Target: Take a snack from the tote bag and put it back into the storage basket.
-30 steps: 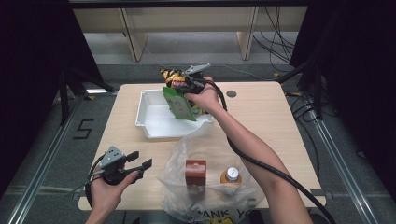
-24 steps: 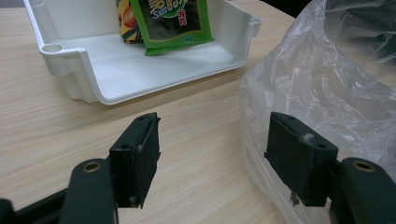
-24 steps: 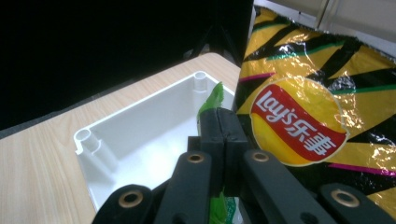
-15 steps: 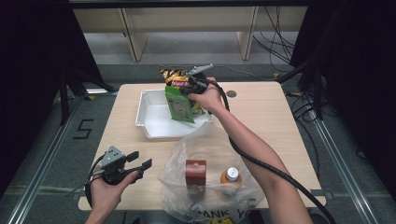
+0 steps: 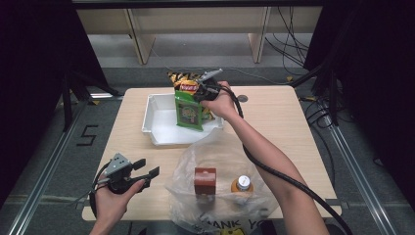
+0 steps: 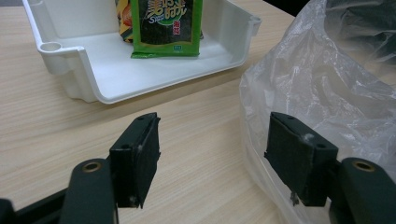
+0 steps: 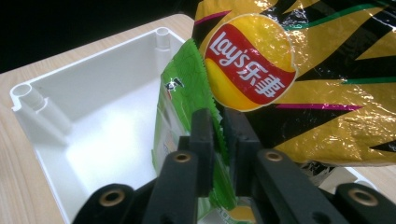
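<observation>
A green seaweed packet (image 5: 188, 113) (image 6: 166, 25) stands upright in the white tray (image 5: 156, 132) (image 6: 93, 84), its bottom on the tray floor. It leans against a yellow-black Lay's chip bag (image 5: 188, 84) (image 7: 289, 79). My right gripper (image 5: 198, 93) (image 7: 219, 135) is at the packet's top edge (image 7: 184, 107). Its jaws have just been opening, and a slim gap shows around the film between them. My left gripper (image 5: 149, 169) (image 6: 212, 154) rests open near the table's front left, with nothing between its jaws.
A clear plastic bag (image 5: 220, 161) (image 6: 327, 84) lies at the front centre, with a brown box (image 5: 204, 180) and an orange-capped bottle (image 5: 242, 185) in it. It touches the left gripper's right jaw side. Bare wood lies on the table's right half.
The green packet swung from a tilt to upright and came down onto the tray floor beside the chip bag. The left hand has stayed where it was.
</observation>
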Motion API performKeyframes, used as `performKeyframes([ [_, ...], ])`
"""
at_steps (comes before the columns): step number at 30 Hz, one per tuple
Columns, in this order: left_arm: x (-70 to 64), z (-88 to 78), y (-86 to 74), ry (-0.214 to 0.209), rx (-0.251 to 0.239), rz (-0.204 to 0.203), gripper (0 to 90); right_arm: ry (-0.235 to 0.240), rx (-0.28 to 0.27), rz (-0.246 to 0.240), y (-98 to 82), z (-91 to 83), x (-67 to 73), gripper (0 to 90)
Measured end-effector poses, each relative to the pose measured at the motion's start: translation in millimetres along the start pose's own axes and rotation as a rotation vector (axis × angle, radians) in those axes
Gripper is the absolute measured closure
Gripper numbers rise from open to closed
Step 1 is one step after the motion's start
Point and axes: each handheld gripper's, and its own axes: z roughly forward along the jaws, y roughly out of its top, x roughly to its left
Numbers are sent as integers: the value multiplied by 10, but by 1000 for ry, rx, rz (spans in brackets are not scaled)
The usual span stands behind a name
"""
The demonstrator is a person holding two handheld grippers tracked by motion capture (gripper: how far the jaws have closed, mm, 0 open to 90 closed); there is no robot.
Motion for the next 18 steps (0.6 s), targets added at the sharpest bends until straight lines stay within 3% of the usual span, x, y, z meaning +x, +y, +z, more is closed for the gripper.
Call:
performKeyframes([
  [3,0,0,-2,1,3,-1,341,2,9,7,17,-24,48,751],
  [6,-1,3,-3,-2,1,0,341,-31,-21,-27,31,-44,58,695],
  [7,-1,3,-3,-1,1,0,341,-15,-23,-21,39,-61,70,686],
  [8,-3,0,-2,4,6,2,341,-22,-17,-44,50,-78,60,675],
  [18,-6,5,-7,4,8,3,342,-39,-43,-74,59,-296,53,726],
])
